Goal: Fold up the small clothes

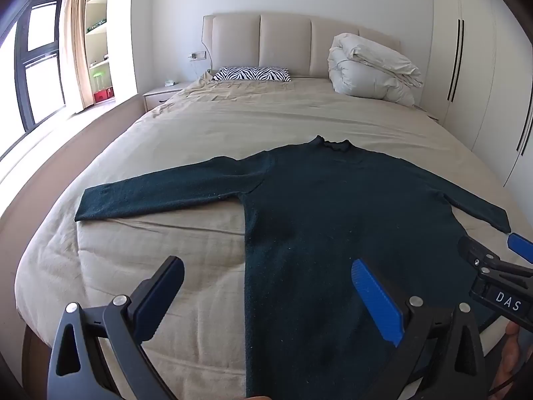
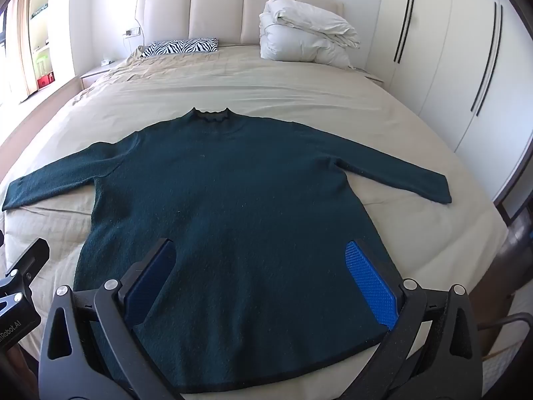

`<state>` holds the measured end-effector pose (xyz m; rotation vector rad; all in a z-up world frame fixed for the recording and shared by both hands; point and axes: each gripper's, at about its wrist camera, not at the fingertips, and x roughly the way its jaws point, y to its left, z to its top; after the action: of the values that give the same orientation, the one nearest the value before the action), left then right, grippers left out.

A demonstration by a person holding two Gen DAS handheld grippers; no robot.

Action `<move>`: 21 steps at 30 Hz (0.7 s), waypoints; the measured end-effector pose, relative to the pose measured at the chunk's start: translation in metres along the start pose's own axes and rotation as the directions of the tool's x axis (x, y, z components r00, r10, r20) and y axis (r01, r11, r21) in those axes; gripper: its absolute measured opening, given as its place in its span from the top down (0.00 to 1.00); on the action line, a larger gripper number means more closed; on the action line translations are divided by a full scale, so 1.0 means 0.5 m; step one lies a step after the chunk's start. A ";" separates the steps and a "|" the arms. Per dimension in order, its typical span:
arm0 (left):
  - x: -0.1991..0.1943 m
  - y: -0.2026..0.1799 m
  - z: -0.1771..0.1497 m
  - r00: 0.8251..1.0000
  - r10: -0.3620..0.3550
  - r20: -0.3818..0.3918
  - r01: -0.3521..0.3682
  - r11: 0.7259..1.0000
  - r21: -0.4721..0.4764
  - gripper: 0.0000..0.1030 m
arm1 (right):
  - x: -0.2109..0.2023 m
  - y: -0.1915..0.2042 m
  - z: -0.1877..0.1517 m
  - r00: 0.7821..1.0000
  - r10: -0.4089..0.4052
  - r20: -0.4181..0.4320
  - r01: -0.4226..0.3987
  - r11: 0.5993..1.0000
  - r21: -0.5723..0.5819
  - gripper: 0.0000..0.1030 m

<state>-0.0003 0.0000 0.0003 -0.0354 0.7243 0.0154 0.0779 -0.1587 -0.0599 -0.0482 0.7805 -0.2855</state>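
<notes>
A dark green long-sleeved sweater [image 1: 333,206] lies flat on the beige bed [image 1: 206,126], collar toward the headboard, both sleeves spread out sideways. It also shows in the right wrist view [image 2: 233,200], with its hem near the bed's front edge. My left gripper [image 1: 266,286] is open and empty, above the sweater's left side edge near the hem. My right gripper [image 2: 263,266] is open and empty, above the lower middle of the sweater. The right gripper also shows at the right edge of the left wrist view [image 1: 493,266].
A zebra-print pillow [image 1: 251,74] and a bundled white duvet [image 1: 369,66] lie at the headboard. A nightstand [image 1: 165,91] stands at the left of the bed, white wardrobes [image 2: 449,66] at the right. A window [image 1: 36,60] is at far left.
</notes>
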 end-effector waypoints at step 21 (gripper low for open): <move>0.000 0.017 -0.004 1.000 -0.007 -0.006 0.007 1.000 -0.013 0.00 | 0.009 -0.006 -0.021 1.000 0.016 -0.017 -0.016 1.000 0.020 0.00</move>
<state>-0.0019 0.0082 -0.0015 -0.0507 0.7298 0.0133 0.0729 -0.1623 -0.0698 -0.0210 0.7951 -0.2783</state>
